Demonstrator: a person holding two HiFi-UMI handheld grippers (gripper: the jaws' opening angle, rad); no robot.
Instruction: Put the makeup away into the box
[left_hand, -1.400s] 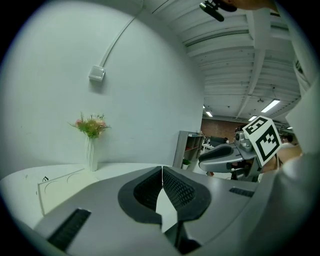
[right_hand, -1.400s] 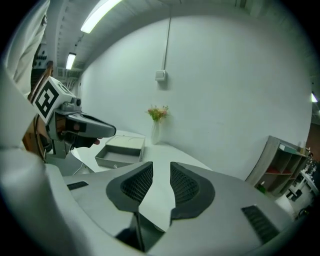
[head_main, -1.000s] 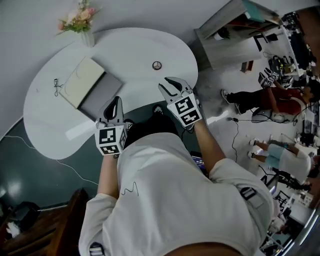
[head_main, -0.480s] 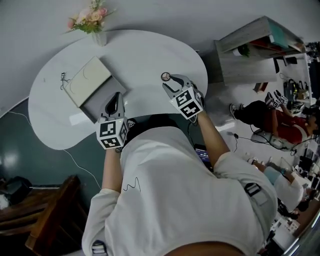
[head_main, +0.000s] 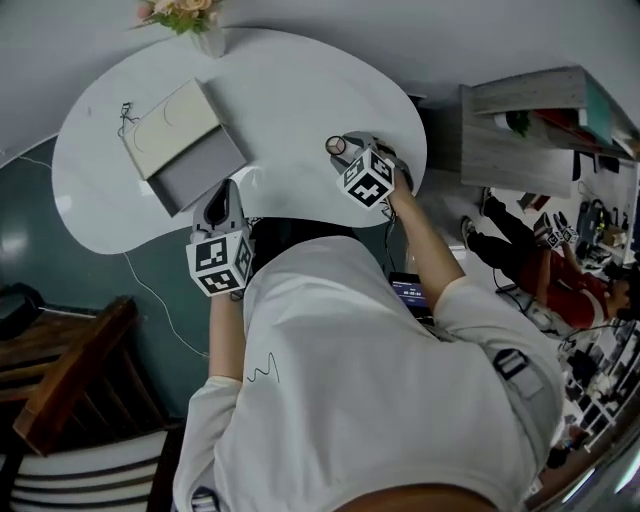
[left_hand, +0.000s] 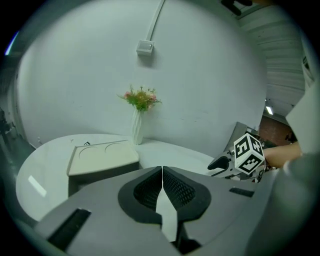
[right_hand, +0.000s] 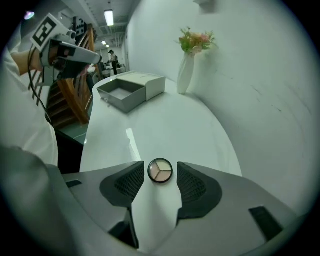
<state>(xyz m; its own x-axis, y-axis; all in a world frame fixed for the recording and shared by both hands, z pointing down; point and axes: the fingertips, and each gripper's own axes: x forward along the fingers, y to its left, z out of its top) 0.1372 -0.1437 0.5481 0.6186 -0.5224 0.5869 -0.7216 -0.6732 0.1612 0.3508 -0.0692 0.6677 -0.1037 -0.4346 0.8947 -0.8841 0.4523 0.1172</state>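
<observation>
At 10 o'clock on the tabletop (head_main: 290, 90) in the head view, the box (head_main: 170, 130) lies with its drawer (head_main: 203, 172) pulled out toward 5 o'clock. Only the right gripper view shows the drawer's hollow. Left tongs (left_hand: 161, 170) are closed and hold nothing. Right tongs (right_hand: 160, 179), jaws just opened wider, straddle the round makeup compact (right_hand: 160, 170) at 2 o'clock without touching it. It lies flat, pans up, with no long axis.

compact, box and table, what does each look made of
Compact: a dark, shiny round rim, likely plastic, holding three matte powder wedges in beige tones.
Box: grey body with a cream top. Its flat matte faces and crisp edges suggest card or plastic; I can't tell which.
Table: white, smooth and glossy with a bright reflected streak, so perhaps lacquered or laminated board.
</observation>
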